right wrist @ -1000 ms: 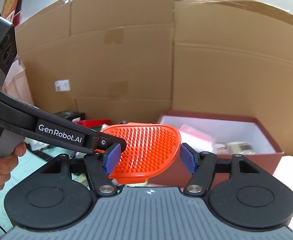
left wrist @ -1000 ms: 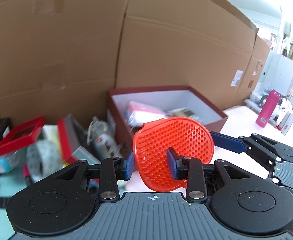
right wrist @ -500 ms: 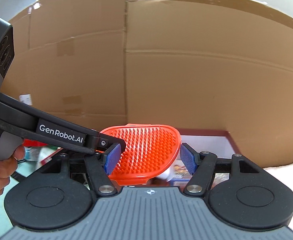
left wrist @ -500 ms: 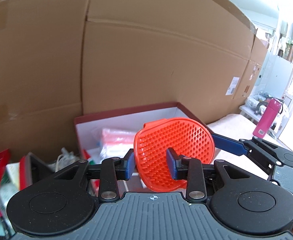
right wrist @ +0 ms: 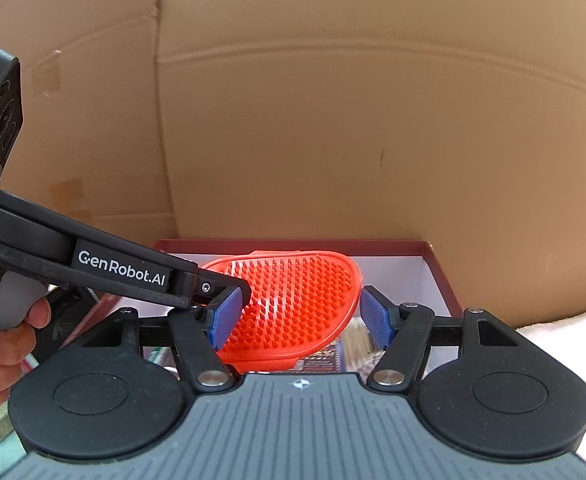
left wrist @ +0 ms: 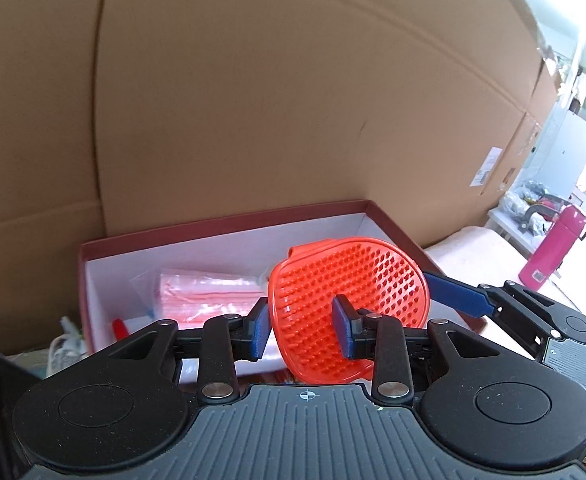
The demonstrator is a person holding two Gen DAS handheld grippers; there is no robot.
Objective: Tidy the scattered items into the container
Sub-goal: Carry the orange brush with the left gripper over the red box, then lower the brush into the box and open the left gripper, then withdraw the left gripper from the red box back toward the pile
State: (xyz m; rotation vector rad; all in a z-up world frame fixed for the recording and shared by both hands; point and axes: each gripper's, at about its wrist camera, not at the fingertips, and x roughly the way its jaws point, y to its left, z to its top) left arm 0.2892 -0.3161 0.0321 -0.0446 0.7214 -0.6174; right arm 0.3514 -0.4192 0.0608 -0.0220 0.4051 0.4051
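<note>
My left gripper (left wrist: 302, 328) is shut on an orange bristled silicone brush (left wrist: 373, 280) and holds it over the near edge of the dark red box with white inside (left wrist: 221, 220). The brush (right wrist: 293, 300) also shows in the right wrist view, between the jaws of my right gripper (right wrist: 300, 316), which is open and stands around it without pinching. The left gripper's finger (right wrist: 225, 292) clamps the brush's left side there. The box (right wrist: 433, 264) holds a red-and-clear plastic packet (left wrist: 209, 292) and printed packs (right wrist: 349, 352).
A tall cardboard wall (left wrist: 293, 100) stands right behind the box. A white padded surface (left wrist: 473, 252) with a pink flask (left wrist: 553, 248) lies to the right. Loose items (left wrist: 65, 332) lie left of the box. The person's hand (right wrist: 1, 344) holds the left gripper's handle.
Both grippers have moved right and forward together with the brush, from beside the clutter to over the box. The left gripper's grip stays the same and the right stays open.
</note>
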